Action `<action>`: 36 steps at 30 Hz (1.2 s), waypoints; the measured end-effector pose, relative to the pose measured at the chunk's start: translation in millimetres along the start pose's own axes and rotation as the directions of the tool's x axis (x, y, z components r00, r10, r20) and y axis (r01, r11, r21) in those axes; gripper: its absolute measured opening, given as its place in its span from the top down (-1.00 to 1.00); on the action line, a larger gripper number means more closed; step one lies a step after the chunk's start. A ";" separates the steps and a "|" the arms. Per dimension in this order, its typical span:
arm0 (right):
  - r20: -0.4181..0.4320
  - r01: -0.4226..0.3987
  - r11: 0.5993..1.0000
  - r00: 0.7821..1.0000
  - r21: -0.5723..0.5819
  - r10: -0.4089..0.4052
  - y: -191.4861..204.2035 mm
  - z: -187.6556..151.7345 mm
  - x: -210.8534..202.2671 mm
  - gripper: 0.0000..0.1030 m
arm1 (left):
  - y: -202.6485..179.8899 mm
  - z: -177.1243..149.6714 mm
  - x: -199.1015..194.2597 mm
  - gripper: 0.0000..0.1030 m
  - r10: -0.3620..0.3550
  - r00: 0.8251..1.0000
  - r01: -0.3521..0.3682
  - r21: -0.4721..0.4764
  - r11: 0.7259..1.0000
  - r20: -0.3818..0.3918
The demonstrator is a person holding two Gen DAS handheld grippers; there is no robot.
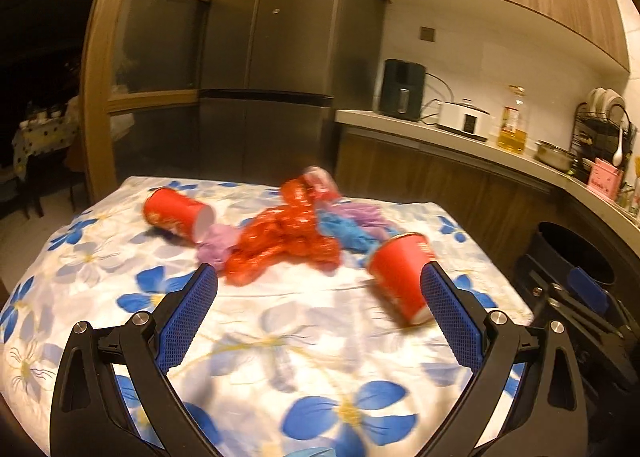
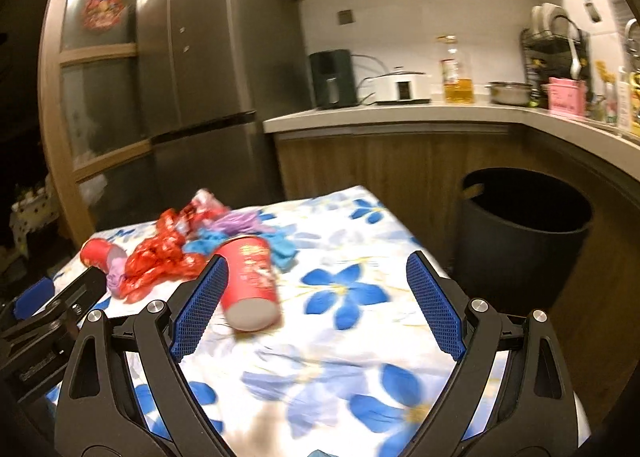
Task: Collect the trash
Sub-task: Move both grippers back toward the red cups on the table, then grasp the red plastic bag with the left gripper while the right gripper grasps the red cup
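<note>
Trash lies on a table covered with a blue-flowered cloth [image 1: 280, 337]. A red paper cup [image 1: 176, 215] rests on its side at the far left. A second red cup [image 1: 400, 277] [image 2: 250, 283] lies tipped over nearer, just left of my right gripper's left finger. Between them sit a crumpled red plastic bag [image 1: 284, 241] [image 2: 160, 261], purple wads [image 1: 218, 243] and blue wads [image 1: 344, 231]. My left gripper [image 1: 320, 277] is open above the cloth, holding nothing. My right gripper [image 2: 316, 269] is open too, empty. A black trash bin [image 2: 524, 233] stands right of the table.
A kitchen counter [image 2: 400, 115] behind carries an air fryer [image 1: 402, 91], a white cooker [image 2: 400, 87], an oil bottle [image 2: 456, 73], a pot and a dish rack. A tall fridge [image 1: 272, 57] and a wooden door frame stand beyond the table's far edge.
</note>
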State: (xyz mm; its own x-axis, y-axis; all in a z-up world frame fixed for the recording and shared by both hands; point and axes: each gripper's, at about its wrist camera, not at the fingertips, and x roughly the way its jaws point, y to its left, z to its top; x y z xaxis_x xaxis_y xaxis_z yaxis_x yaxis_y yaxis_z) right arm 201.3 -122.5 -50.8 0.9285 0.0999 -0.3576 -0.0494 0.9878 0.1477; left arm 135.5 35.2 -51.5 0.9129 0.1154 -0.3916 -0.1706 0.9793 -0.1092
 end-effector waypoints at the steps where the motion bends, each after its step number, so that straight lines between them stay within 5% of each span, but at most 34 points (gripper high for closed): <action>1: -0.006 -0.006 1.000 1.000 -0.001 0.006 3.6 -0.9 4.9 -0.74 | 4.7 0.2 1.5 -0.88 0.006 1.000 -0.006 -0.004 1.000 0.001; 17: -0.144 -0.063 0.998 0.988 0.008 0.063 35.3 -15.4 92.6 -0.70 | 58.2 16.9 39.1 -0.88 0.093 0.995 -0.092 -0.066 0.994 0.018; 27: -0.179 -0.096 0.995 0.979 -0.010 0.093 43.2 -19.2 104.2 -0.07 | 55.0 25.5 80.6 -0.88 0.045 0.999 -0.046 -0.039 0.998 -0.023; 31: -0.169 -0.109 0.993 0.980 -0.032 0.102 46.9 -20.1 99.8 0.01 | 52.9 34.8 101.5 -0.88 0.020 0.999 -0.022 -0.037 0.999 -0.047; 36: -0.143 -0.116 0.993 0.984 -0.027 0.111 42.6 -20.7 83.7 0.02 | 49.3 37.6 128.4 -0.60 0.001 0.994 -0.002 -0.008 1.000 -0.105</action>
State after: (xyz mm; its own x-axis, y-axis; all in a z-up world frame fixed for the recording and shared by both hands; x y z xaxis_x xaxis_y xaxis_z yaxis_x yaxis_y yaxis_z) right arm 269.3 -69.5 -93.5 0.8551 0.2248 -0.4671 -0.1664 0.9724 0.1634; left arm 258.2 104.6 -72.8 0.8686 0.0983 -0.4857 -0.1756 0.9776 -0.1161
